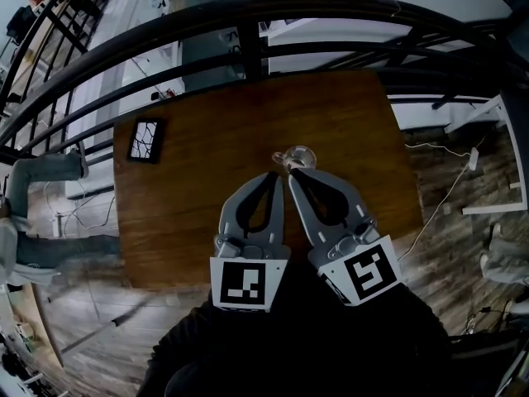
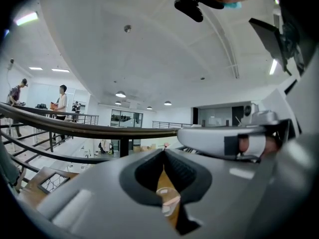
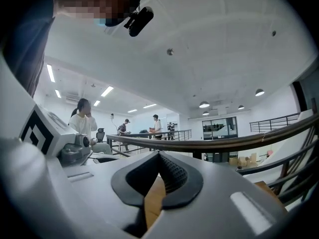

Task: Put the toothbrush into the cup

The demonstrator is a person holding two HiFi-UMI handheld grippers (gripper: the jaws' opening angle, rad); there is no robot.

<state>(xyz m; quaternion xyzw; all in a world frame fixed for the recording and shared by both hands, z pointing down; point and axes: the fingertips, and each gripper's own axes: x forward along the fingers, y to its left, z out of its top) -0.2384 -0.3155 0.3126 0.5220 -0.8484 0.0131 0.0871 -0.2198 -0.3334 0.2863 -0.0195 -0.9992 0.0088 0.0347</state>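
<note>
A clear glass cup (image 1: 297,156) stands near the middle of the wooden table (image 1: 207,180). In the left gripper view the cup (image 2: 168,199) shows through the gap behind the jaws, with something pale pink at its rim. I cannot make out a toothbrush for sure. My left gripper (image 1: 276,176) is shut, jaw tips together, just short of the cup. My right gripper (image 1: 291,174) is shut too, its tips beside the cup's near edge. Nothing sits between either pair of jaws. Both grippers lie side by side, tips almost touching each other.
A black-framed grid tile (image 1: 146,139) lies at the table's far left corner. A dark curved railing (image 1: 248,23) runs behind the table's far edge. Cables trail on the floor at right (image 1: 450,197). People stand far off beyond the railing (image 3: 83,123).
</note>
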